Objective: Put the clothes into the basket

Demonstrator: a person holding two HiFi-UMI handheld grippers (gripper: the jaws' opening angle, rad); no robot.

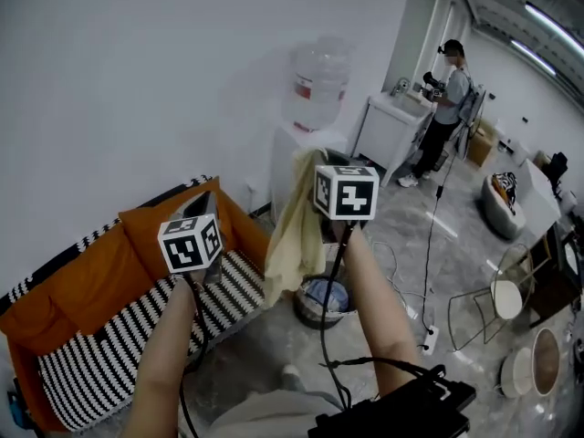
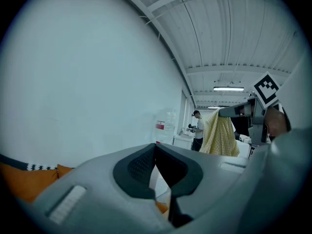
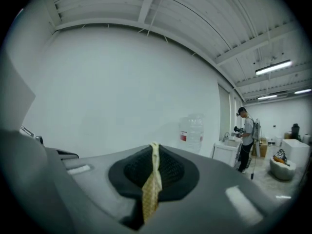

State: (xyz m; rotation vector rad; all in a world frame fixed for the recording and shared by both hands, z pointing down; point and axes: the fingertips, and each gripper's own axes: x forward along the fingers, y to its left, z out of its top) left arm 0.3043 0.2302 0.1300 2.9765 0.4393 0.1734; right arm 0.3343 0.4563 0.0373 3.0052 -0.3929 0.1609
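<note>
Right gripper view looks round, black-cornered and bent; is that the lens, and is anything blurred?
Right gripper view: yes, wide-angle bending; the cloth in the right tool is sharp, the ceiling lamp glares. Left gripper view: same curve, left tool shadowed. Head view: milder bowing.

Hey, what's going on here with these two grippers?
A person is working two handheld grippers. The right gripper is shut on a yellowish cloth, which hangs in the air, not yet in the round basket on the floor by the orange sofa. The left gripper is shut and empty.
</note>
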